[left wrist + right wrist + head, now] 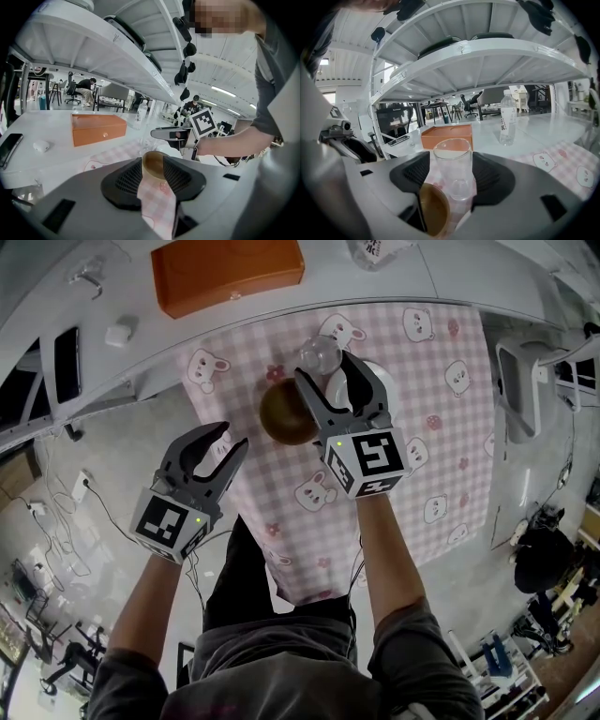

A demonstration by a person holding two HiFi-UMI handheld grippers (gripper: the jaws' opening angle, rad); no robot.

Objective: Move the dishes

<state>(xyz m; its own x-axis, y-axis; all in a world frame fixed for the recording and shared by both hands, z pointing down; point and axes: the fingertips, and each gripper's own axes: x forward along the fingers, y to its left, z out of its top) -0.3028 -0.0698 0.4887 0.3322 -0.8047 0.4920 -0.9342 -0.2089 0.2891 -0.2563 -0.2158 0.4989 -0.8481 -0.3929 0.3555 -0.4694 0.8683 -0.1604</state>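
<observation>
A pink checked cloth [441, 427] lies on the white table. On it stand a clear glass [319, 354] and, just nearer, a brown bowl [286, 413]. My right gripper [330, 369] is open, with the glass [452, 168] upright between its jaws and the pads not pressing it. The bowl [433, 208] sits low by its left jaw. A white dish [371, 379] is mostly hidden under that gripper. My left gripper [214, 444] hangs open and empty at the cloth's left edge, pointing at the bowl [154, 165].
An orange box [228, 273] and a water bottle [507, 117] stand at the back of the table. A phone [66, 357] and a small white case [119, 334] lie at the left. A white shelf [487, 51] runs overhead.
</observation>
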